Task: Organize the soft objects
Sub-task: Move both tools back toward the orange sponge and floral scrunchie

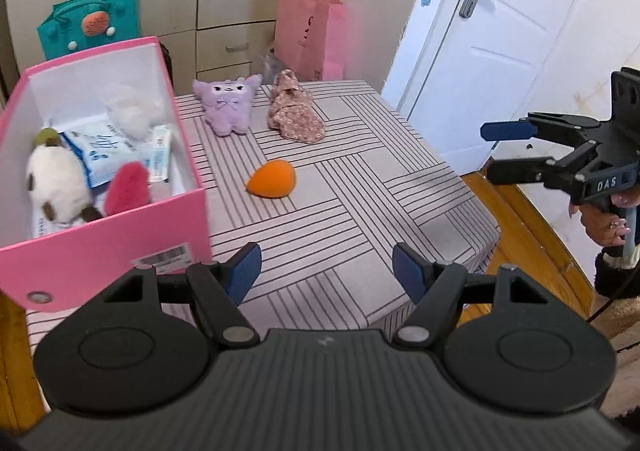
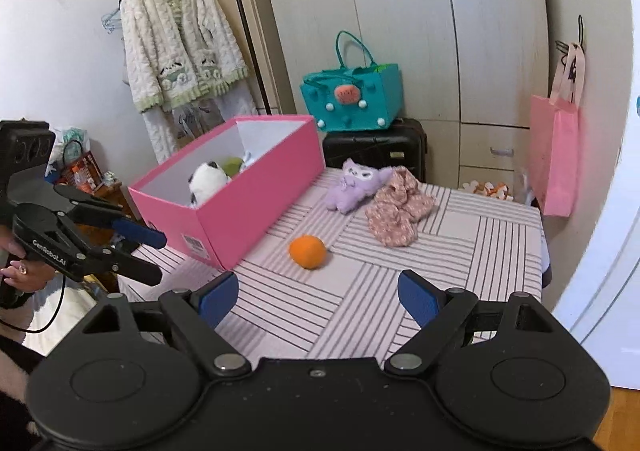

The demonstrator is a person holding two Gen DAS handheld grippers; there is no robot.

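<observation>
Striped table (image 2: pixel 460 251) holds the sponge (image 2: pixel 307 251) loose, so I hover both grippers (image 1: pixel 326 271) (image 2: pixel 318 297) apart, empty, near the box (image 2: pixel 248 211).

The box (image 1: pixel 100 187) stands on the left part of the table (image 1: pixel 360 191), with a plush animal (image 1: pixel 56 183) and packets (image 1: pixel 100 151) inside it; the sponge (image 1: pixel 272 179) lies on the table just right of the box. Behind the sponge lie the plush toy (image 1: pixel 228 103) and, just right of it, the cloth (image 1: pixel 296 107); two bags (image 1: pixel 90 21) stand behind the table.
</observation>
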